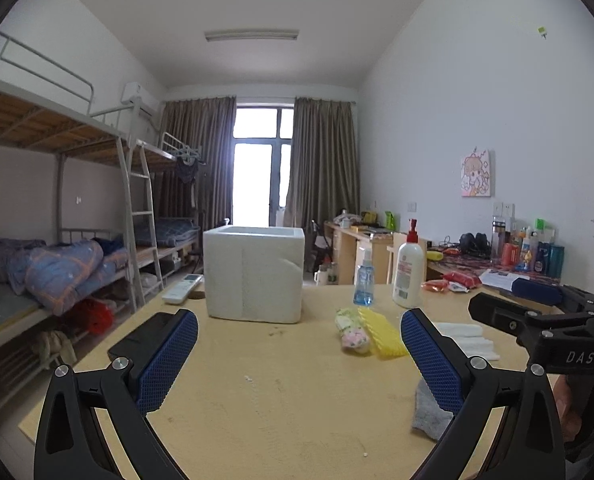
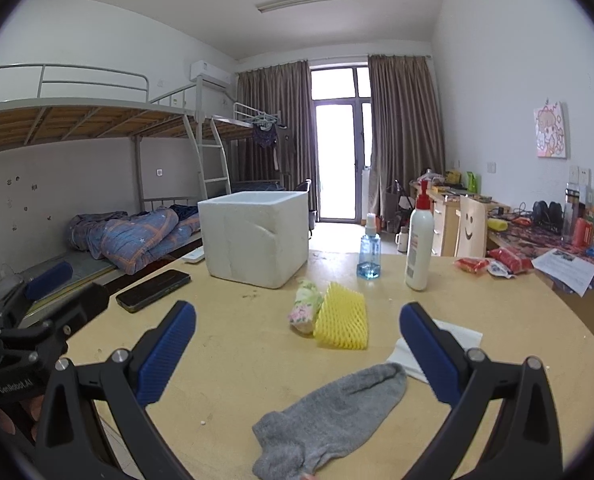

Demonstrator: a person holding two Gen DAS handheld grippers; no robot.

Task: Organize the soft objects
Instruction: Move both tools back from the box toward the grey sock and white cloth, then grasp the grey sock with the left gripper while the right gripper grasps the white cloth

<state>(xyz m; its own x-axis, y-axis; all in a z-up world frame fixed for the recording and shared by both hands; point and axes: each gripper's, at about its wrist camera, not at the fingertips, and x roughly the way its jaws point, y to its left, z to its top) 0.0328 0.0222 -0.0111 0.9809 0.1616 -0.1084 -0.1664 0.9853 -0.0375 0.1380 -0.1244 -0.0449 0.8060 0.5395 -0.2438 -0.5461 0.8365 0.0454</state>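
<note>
Grey sock [image 2: 333, 416] flat on table, near yellow foam net [image 2: 341, 317] touching rolled floral cloth [image 2: 305, 307]

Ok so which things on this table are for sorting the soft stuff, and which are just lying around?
For the job: grey sock, yellow foam net, floral cloth roll, white tissue, foam box.

Lying about: phone, spray bottle, lotion bottle, snack packets.

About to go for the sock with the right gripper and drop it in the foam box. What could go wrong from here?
1. The sock lies flat, its toe close to the white tissue; the open right gripper may snag both.
2. The spray bottle and lotion bottle stand upright near the box; a wide swing could topple them.
</note>
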